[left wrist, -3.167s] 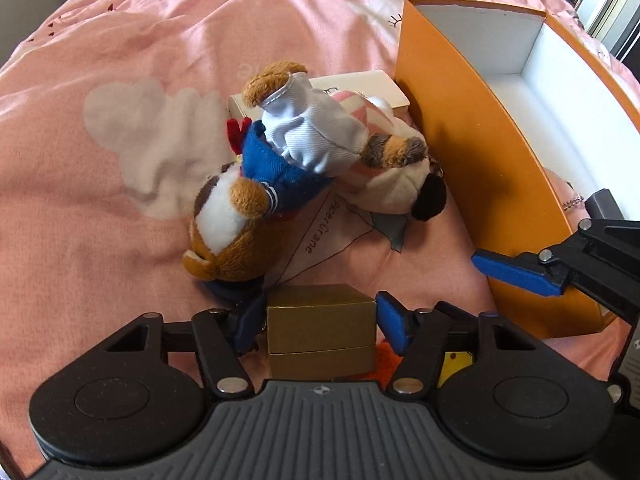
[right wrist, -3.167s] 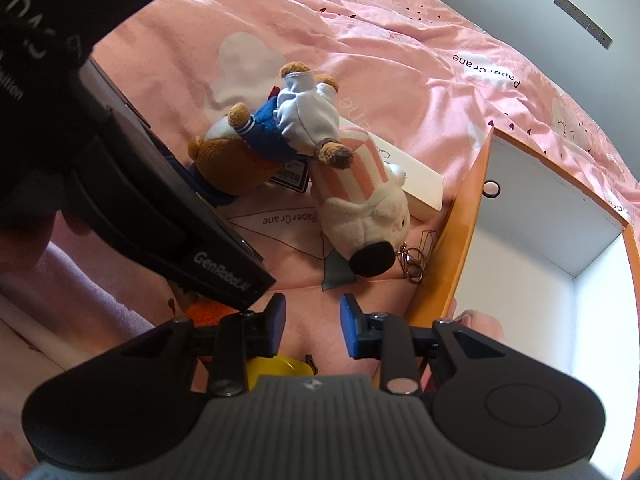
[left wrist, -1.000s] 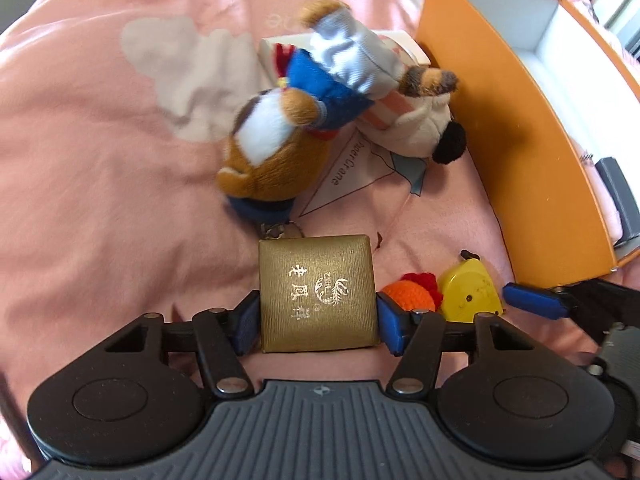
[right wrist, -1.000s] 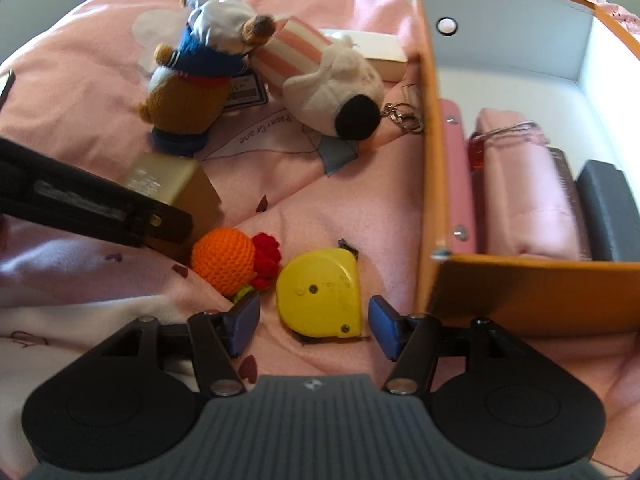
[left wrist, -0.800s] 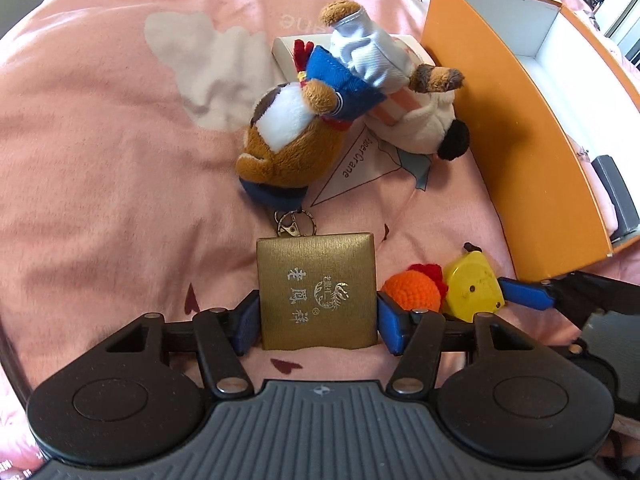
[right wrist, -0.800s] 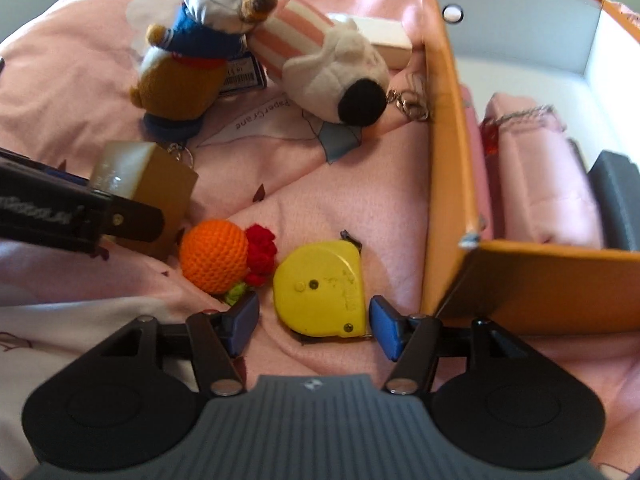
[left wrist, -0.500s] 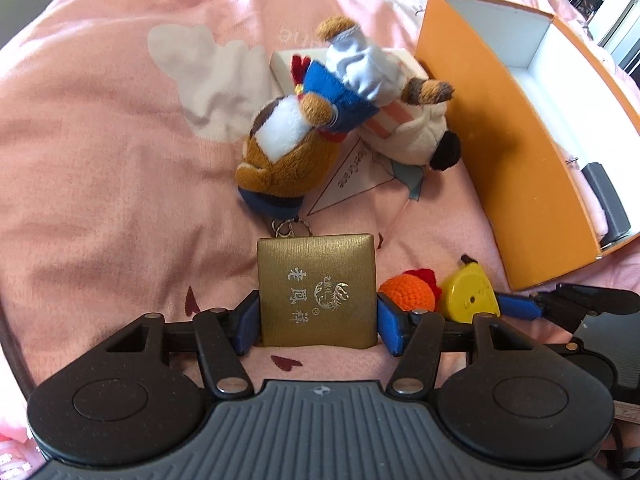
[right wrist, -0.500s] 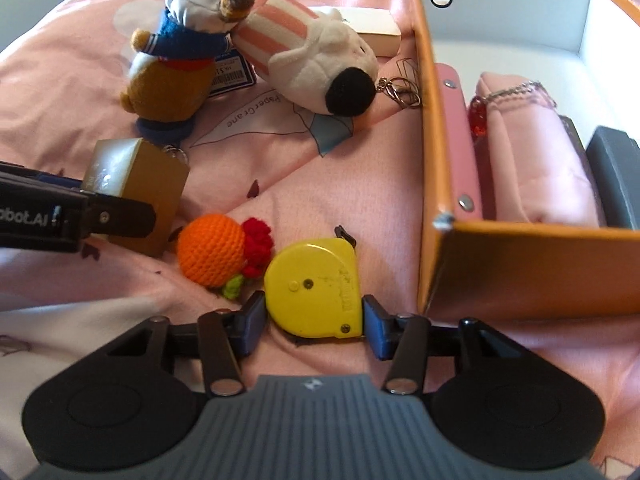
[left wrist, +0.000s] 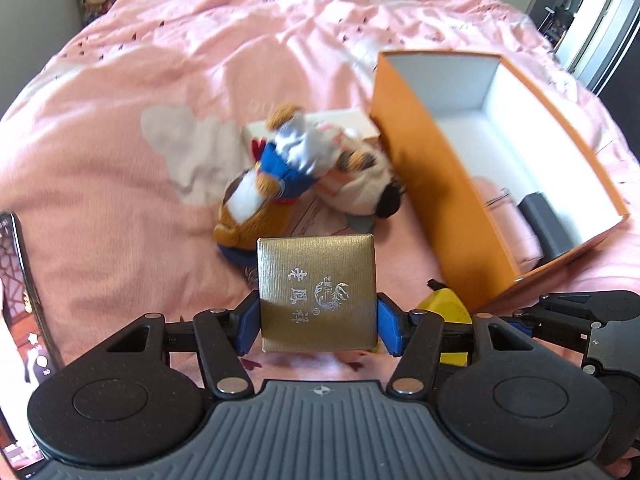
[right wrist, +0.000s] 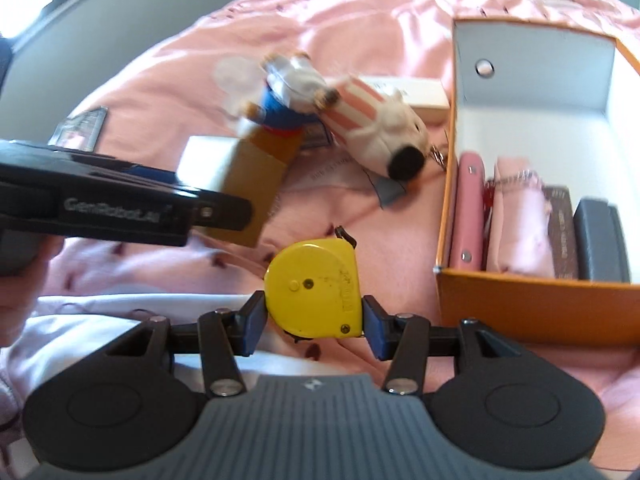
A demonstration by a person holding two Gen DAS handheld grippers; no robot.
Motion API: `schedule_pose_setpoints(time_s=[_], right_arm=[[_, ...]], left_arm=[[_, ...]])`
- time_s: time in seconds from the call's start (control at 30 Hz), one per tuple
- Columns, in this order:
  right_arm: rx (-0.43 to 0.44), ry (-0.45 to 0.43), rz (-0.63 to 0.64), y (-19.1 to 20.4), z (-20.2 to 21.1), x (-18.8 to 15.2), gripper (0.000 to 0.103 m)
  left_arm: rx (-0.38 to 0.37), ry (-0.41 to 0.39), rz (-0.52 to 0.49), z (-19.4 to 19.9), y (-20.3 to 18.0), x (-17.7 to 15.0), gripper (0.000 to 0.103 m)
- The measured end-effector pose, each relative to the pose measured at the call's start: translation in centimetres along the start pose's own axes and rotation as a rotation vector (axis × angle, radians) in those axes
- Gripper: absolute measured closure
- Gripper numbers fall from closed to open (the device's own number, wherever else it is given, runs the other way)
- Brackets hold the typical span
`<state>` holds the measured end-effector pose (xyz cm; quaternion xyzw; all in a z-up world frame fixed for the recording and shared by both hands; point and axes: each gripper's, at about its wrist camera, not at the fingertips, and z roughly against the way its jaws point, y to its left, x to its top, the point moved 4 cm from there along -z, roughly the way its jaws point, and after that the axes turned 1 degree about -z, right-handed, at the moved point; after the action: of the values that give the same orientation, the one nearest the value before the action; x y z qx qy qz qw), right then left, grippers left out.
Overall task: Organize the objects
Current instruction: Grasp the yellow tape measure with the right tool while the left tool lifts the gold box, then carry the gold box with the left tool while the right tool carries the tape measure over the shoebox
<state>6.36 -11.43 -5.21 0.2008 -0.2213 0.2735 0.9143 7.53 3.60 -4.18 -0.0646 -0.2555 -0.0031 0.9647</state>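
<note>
Left claw (left wrist: pixel 318 326) clamped on gold box (left wrist: pixel 316 292), right claw (right wrist: pixel 313 326) on yellow tape measure (right wrist: pixel 314 288).

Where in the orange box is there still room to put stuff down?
The far half of the orange box is bare: white floor between its back wall and the packed things. The near end is crowded with a pink case, a pink pouch and a dark grey case, side by side.

Pink bedspread (left wrist: pixel 120 80), phone (left wrist: pixel 16 320) at edge
</note>
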Motion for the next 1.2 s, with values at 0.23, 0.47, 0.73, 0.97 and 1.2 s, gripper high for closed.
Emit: schedule_pose_setpoints(time_s=[0.23, 0.47, 0.73, 0.97, 1.2], right_arm=[[-0.028, -0.088, 0.068, -0.5, 5.2, 1.2, 0.051], [-0.120, -0.146, 0.063, -4.4, 9.0, 3.0, 0.051], [-0.233, -0.138, 0.086, -10.4, 11.7, 4.7, 0.051], [-0.333, -0.101, 0.157, -14.9, 13.8, 6.1, 0.051], [-0.345, -0.089, 0.103, -18.7, 15.9, 7.5, 0.051]], left_arm=[[-0.067, -0.066, -0.015, 3.5, -2.0, 1.4, 0.036], [-0.171, -0.106, -0.104, 4.0, -5.8, 4.0, 0.036], [-0.273, -0.120, -0.265, 2.1, -11.3, 7.7, 0.036], [-0.376, -0.100, -0.402, -0.8, -15.8, 10.8, 0.036], [-0.461, 0.004, -0.559, -4.7, -20.4, 11.0, 0.036]])
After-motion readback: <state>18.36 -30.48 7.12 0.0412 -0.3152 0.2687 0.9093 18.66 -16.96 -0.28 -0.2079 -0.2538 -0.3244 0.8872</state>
